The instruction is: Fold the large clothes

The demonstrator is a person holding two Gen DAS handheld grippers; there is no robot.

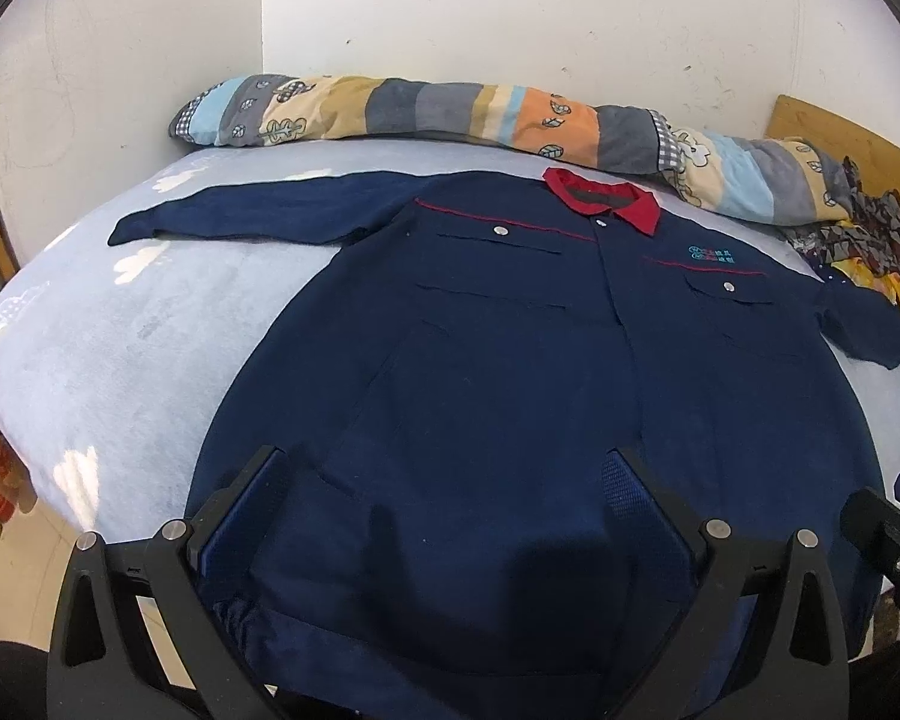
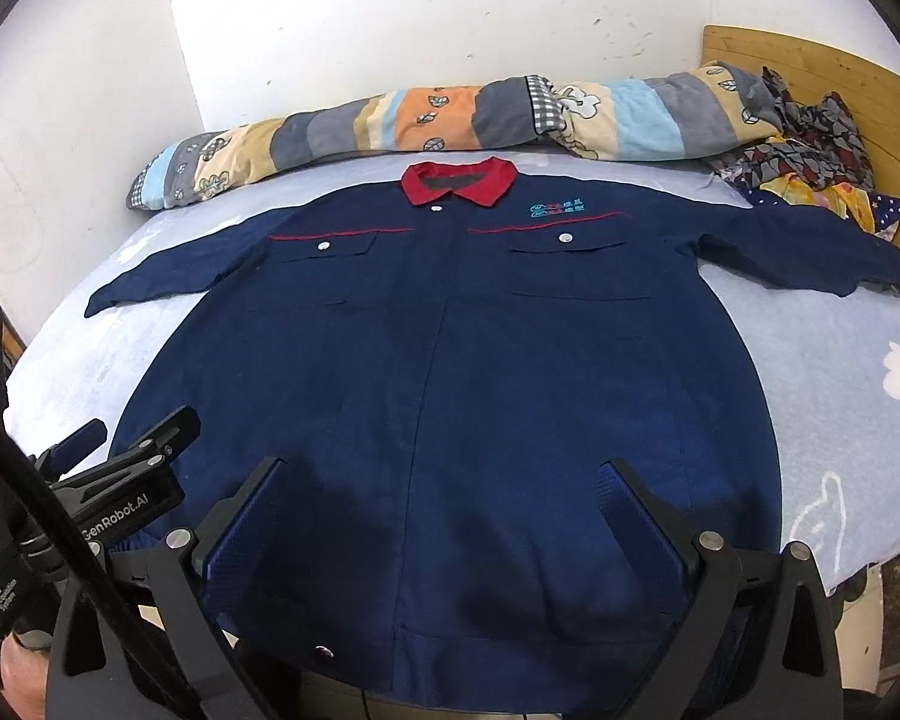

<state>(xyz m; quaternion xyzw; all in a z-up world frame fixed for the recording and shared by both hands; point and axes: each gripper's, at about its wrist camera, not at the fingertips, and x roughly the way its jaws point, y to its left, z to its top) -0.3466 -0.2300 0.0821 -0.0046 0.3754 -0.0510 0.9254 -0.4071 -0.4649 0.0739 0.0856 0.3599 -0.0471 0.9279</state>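
- A pale blue cloud-print bed sheet [image 2: 840,324] sits against white walls, with a striped patchwork quilt roll [image 2: 390,120] at 12 o'clock.
- The left gripper [image 1: 450,468] has its jaws spread, holding nothing, above the hem.
- A navy work jacket with red collar [image 2: 450,312] lies flat and face up, collar toward 12 o'clock, sleeves reaching 9 and 3.
- The right gripper [image 2: 450,474] is likewise spread and empty.
- Folding looks not yet begun; next likely calls for pinching a sleeve or side edge.

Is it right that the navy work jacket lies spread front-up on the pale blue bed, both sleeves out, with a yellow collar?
Not quite: the navy work jacket has a red collar, not yellow, as the right wrist view shows. It does lie front-up on the pale blue bed, sleeves out.
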